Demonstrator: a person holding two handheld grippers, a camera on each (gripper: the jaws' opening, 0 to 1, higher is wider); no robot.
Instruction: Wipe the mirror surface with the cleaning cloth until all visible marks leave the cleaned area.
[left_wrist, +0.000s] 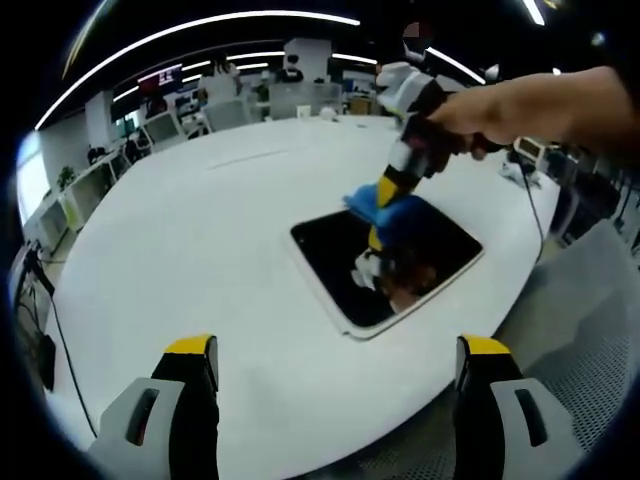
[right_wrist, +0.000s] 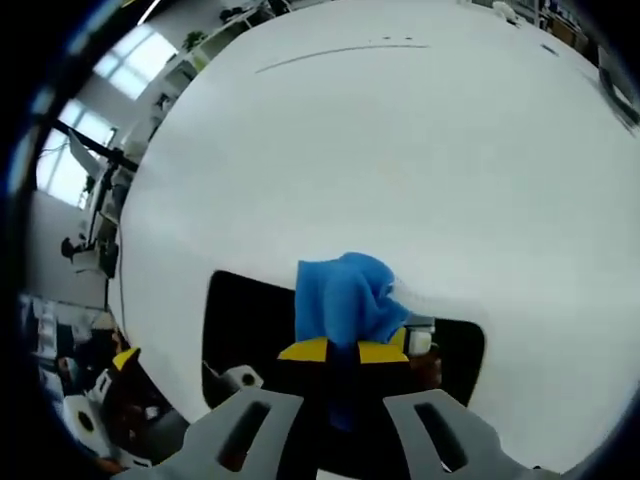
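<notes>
Mirror: we see a dark rectangular mirror lying flat on a white round table, toward the table's near edge.
Cloth: a bunched blue cloth rests on the mirror's far edge.
Progress: we judge wiping is under way; the glass reflects cleanly where we can see it, but we cannot tell whether fine marks are left.
Right tongs: our right gripper has its jaws closed on the cloth, pressing it to the mirror; a hand holds it.
Left tongs: our left gripper hovers short of the mirror, jaws wide apart, holding and touching nothing.
</notes>
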